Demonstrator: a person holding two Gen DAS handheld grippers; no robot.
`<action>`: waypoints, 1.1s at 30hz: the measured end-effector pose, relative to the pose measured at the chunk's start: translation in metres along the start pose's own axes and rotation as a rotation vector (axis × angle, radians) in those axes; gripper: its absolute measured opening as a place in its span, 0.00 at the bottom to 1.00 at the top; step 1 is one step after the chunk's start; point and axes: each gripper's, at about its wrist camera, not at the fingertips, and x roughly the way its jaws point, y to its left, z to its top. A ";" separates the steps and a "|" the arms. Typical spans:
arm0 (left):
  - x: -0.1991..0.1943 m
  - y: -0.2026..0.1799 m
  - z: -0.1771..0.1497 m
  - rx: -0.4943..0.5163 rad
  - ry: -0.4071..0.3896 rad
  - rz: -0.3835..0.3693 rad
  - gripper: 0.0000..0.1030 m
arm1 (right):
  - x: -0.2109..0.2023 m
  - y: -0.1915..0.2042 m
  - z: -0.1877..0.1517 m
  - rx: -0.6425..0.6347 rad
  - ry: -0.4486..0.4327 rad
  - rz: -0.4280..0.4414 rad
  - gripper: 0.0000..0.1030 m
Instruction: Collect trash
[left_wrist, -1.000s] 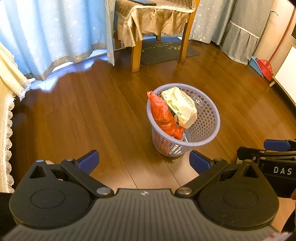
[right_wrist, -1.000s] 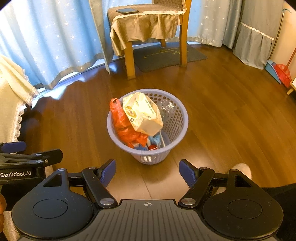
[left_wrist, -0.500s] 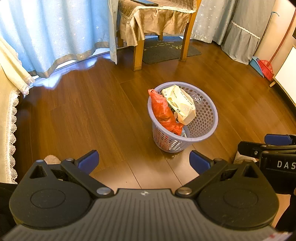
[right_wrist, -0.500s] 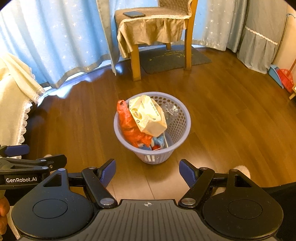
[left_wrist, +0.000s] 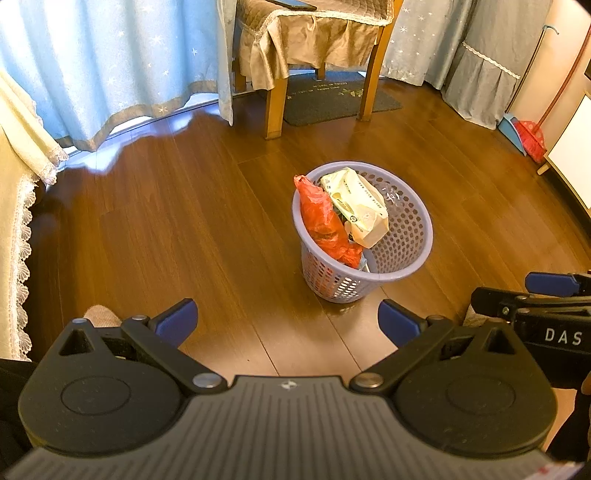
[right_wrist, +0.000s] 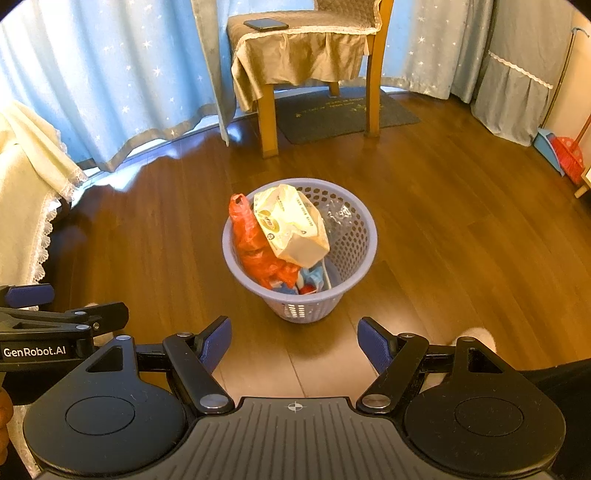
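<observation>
- The lilac perforated waste basket (right_wrist: 300, 254) stands upright on the wooden floor (right_wrist: 443, 236), in the middle of the room, and holds the collected trash.
- Inside it a cream printed packet (right_wrist: 291, 225) leans tilted across the top, its upper end above the rim; likely it is too long to drop flat.
- A crumpled red plastic bag (right_wrist: 255, 247) is wedged against the left wall, its top poking over the rim, and beside it lie small blue and red scraps (right_wrist: 308, 278) low down near the bottom.
- Clear plastic film (right_wrist: 338, 214) sits against the far right wall, hard to make out.
- The floor around the basket shows no loose litter, so the task looks close to finished, as far as these views reach.
- The right hand-held gripper (right_wrist: 294, 343) hangs near the basket, fingers spread wide and holding nothing.
- The left hand-held gripper (left_wrist: 287, 323) is also spread and empty, with the basket ahead and a little to its right.
- Farther off, a chair (right_wrist: 314, 74) with a tan cover carries a phone (right_wrist: 266, 24) on its seat; a dark mat (right_wrist: 332, 114) lies under it.
- Blue starred curtains (right_wrist: 110, 81) hang behind, and a red broom with blue dustpan (left_wrist: 524, 133) rests at the far right.
</observation>
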 end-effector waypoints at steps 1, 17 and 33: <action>0.000 0.000 0.000 0.001 0.001 0.000 0.99 | 0.000 0.000 -0.001 -0.001 0.000 0.001 0.70; 0.004 -0.001 0.000 0.000 0.008 -0.005 0.99 | 0.003 -0.002 -0.002 -0.002 0.004 0.001 0.70; 0.007 -0.001 0.000 -0.004 0.011 -0.008 0.99 | 0.007 -0.003 -0.002 0.001 0.009 -0.001 0.70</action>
